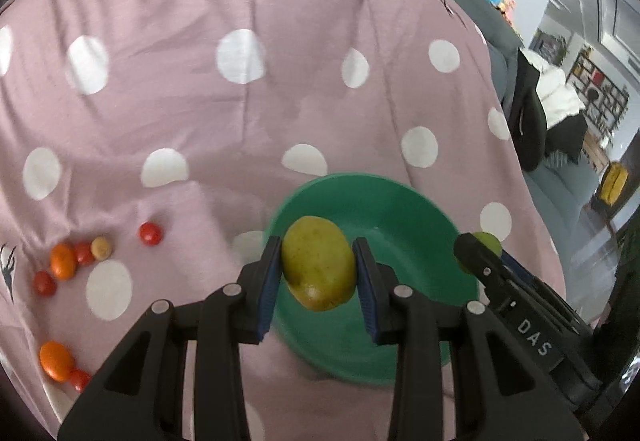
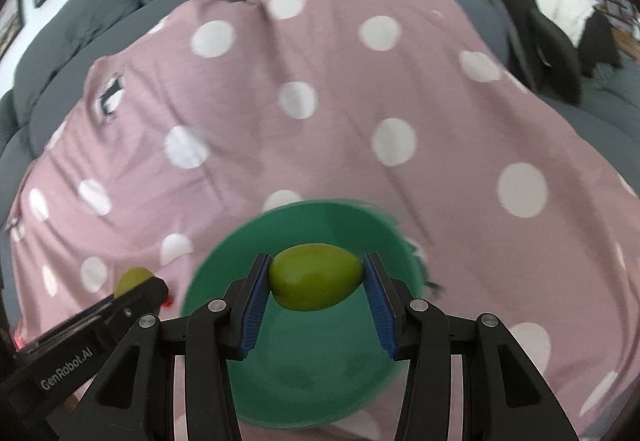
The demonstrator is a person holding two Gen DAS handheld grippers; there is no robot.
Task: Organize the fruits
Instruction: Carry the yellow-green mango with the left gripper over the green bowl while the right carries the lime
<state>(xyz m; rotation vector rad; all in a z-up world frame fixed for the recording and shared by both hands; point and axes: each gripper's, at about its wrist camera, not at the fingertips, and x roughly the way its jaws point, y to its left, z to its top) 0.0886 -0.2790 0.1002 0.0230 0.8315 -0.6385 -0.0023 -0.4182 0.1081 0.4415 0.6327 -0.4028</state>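
Observation:
My left gripper [image 1: 318, 271] is shut on a yellow-green mango [image 1: 319, 268] and holds it above the near left part of a green bowl [image 1: 400, 209]. My right gripper [image 2: 316, 281] is shut on a green mango [image 2: 316, 277] above the same green bowl [image 2: 320, 217], which looks empty. The right gripper shows at the right of the left wrist view [image 1: 480, 253], the left gripper at the lower left of the right wrist view [image 2: 140, 293]. Several small red tomatoes [image 1: 151, 233] and orange fruits [image 1: 63, 261] lie on the cloth at the left.
A pink cloth with white dots [image 1: 240, 113] covers a grey sofa [image 2: 120, 1]. A black and white garment [image 2: 560, 21] lies at the right. A room with shelves [image 1: 600, 89] opens beyond the sofa's right edge.

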